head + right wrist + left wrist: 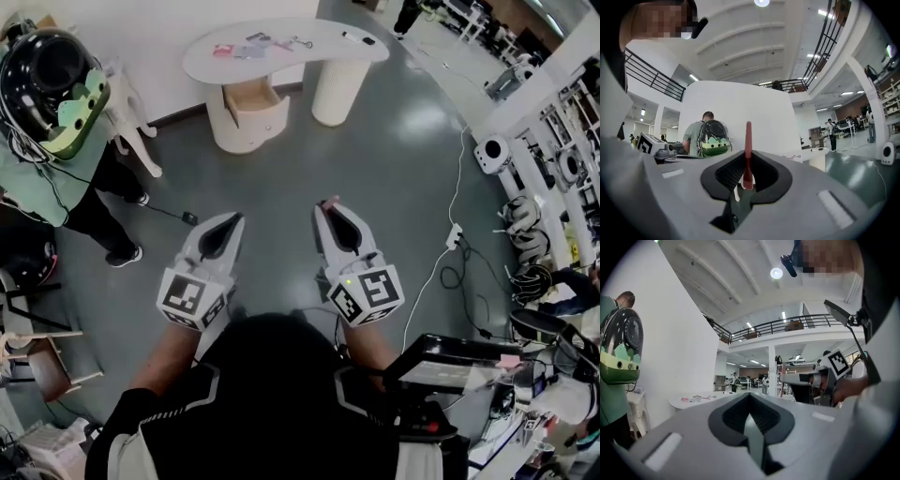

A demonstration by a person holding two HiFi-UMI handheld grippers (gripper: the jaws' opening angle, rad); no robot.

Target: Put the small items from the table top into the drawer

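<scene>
Right gripper view: right gripper (747, 159) clamped on thin red strip (748, 136), light, likely bendy, gripped at lower end; left gripper (750, 399) closed, empty

bare floor (366, 178) lies open ahead to the table (323, 42); a person (56, 150) stands left.

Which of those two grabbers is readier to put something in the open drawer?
Right. The right gripper pinches a thin red item, ready to carry to the open drawer. The left gripper is shut on nothing. Both look about equally far from the table.
</scene>
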